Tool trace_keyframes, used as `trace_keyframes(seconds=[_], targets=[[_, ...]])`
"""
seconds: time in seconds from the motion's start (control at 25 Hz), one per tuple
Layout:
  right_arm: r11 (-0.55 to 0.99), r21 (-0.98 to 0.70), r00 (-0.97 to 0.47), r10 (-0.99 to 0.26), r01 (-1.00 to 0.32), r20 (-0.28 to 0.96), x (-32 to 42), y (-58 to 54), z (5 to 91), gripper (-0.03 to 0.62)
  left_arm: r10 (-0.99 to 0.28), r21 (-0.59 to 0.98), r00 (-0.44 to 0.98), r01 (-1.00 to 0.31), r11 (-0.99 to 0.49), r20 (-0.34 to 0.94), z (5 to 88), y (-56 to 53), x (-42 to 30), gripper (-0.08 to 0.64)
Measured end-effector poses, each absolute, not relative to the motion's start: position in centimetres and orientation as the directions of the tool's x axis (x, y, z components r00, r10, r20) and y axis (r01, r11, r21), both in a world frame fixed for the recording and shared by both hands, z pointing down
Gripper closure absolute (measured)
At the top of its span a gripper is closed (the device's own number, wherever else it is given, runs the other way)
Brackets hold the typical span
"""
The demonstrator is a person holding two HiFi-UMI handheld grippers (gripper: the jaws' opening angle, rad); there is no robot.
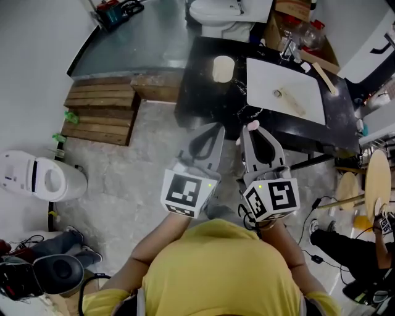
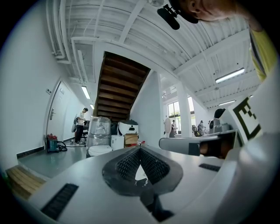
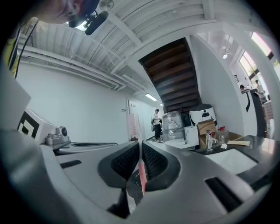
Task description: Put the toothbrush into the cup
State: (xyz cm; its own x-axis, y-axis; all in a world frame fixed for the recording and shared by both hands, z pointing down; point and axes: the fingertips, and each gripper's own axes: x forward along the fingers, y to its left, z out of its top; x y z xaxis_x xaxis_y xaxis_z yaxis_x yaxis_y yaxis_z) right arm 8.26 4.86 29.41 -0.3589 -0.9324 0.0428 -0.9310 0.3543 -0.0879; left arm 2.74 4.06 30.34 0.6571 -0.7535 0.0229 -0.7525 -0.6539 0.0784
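Observation:
A cream cup (image 1: 223, 68) stands on the black counter (image 1: 197, 92), left of the white sink (image 1: 265, 68). Both grippers are held level in front of the person, short of the counter's near edge. My right gripper (image 1: 250, 128) is shut on the toothbrush (image 1: 252, 125). In the right gripper view the toothbrush (image 3: 141, 175) shows as a thin red and white strip pinched upright between the pads. My left gripper (image 1: 216, 126) is alongside, its jaws shut tip to tip with nothing in them, as the left gripper view (image 2: 140, 151) shows.
A faucet (image 1: 287, 46) and clutter sit behind the sink. A toilet (image 1: 225, 15) stands beyond the counter. Wooden pallets (image 1: 102, 111) lie to the left, with a white appliance (image 1: 37, 179) on the floor. A round wooden stool (image 1: 378, 182) is at the right.

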Motion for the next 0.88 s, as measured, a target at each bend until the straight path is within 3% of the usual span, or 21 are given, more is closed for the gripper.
trace_keyframes(seconds=[0.88], targets=[[0.326,-0.11,-0.331,-0.943,-0.939,0.04,9.7,-7.0,29.7,0.555,-0.729,0.09,0.683,-0.729,-0.678,0.043,31.1,-8.1,4.5,0.552]])
